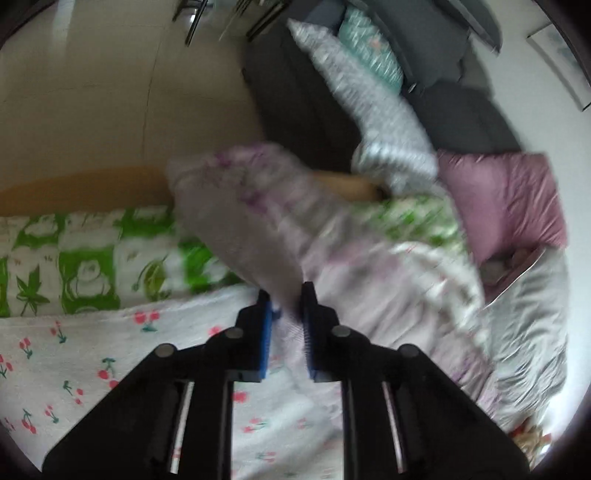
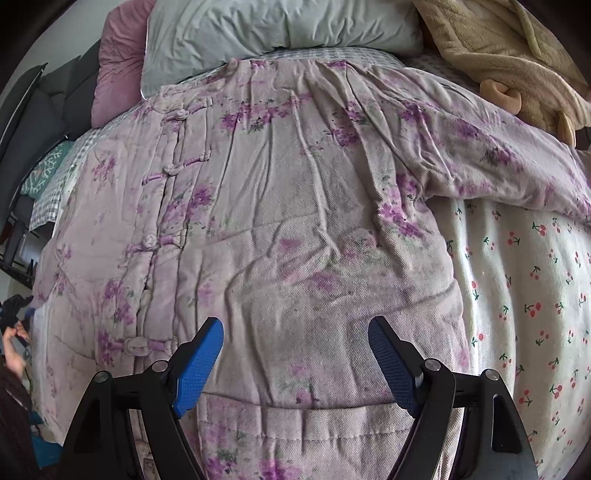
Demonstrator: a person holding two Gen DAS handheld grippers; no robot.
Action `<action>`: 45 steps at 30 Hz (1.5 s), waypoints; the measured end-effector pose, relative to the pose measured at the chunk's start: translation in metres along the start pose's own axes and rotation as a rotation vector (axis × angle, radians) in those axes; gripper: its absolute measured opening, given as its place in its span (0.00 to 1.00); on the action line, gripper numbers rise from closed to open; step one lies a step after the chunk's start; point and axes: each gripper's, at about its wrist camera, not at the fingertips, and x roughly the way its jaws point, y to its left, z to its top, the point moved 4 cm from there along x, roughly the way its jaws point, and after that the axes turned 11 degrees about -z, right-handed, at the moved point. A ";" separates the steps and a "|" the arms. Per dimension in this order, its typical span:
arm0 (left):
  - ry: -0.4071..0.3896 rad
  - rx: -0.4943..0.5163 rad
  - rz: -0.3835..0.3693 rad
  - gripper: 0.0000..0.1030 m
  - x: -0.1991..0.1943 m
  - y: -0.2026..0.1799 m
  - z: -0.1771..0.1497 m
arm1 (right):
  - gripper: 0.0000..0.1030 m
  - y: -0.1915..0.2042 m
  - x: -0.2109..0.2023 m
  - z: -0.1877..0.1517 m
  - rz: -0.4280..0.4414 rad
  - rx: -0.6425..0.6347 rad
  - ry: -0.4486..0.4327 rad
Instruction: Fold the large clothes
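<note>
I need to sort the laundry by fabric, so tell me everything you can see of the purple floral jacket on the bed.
The jacket is pale lilac with purple flower sprays, padded and creased, cotton-like. Knotted cloth fastenings run down its front. It lies spread flat on the cherry-print sheet, a sleeve stretched sideways. The left gripper is shut on a raised part; the right gripper hovers open above its lower half.

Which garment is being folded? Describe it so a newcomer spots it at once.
On the bed with the cherry-print sheet, below the pale grey pillow, lies a padded jacket. Unlike the beige fleece blanket beside it, it is lilac with purple flower sprays and knotted fabric buttons down its front.
</note>
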 end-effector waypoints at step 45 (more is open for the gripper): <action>0.504 1.037 -0.366 0.67 -0.074 -0.286 -0.326 | 0.79 0.040 0.035 0.044 0.415 0.198 -0.016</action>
